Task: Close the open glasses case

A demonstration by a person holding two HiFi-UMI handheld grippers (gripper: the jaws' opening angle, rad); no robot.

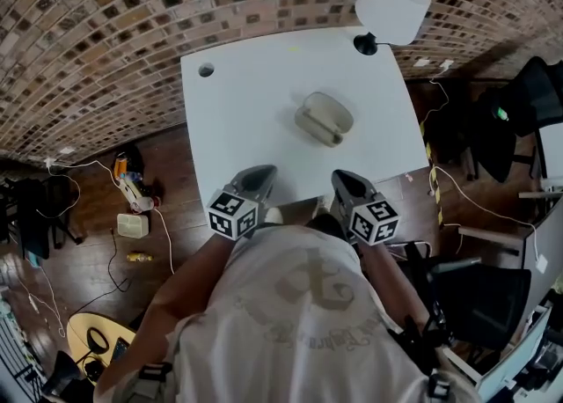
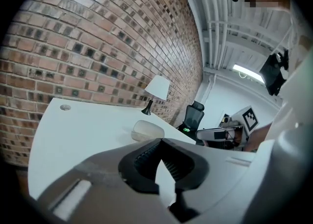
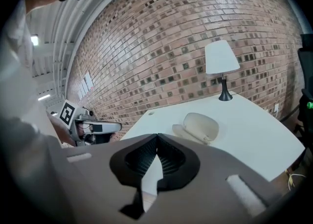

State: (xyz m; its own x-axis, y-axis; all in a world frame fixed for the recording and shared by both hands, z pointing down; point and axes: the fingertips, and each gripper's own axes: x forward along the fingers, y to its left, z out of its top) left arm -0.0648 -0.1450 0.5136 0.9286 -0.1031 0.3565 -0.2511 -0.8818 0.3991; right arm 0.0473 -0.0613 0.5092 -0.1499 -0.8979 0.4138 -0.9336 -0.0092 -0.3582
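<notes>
A beige glasses case [image 1: 323,118] lies open near the middle of the white table [image 1: 246,120], its domed lid tipped up over the base. It also shows in the left gripper view [image 2: 147,130] and the right gripper view [image 3: 198,126]. My left gripper [image 1: 261,171] hangs over the table's near edge, left of the case and well short of it, jaws shut and empty [image 2: 160,141]. My right gripper [image 1: 341,176] is level with it on the right, also short of the case, shut with nothing between its jaws [image 3: 157,135].
A white-shaded lamp [image 1: 391,7] on a black foot stands at the table's far right corner. A cable hole [image 1: 206,69] sits at the far left corner. A brick wall runs behind the table. A black office chair [image 1: 519,120] stands to the right, and cables and small items lie on the floor at the left [image 1: 132,208].
</notes>
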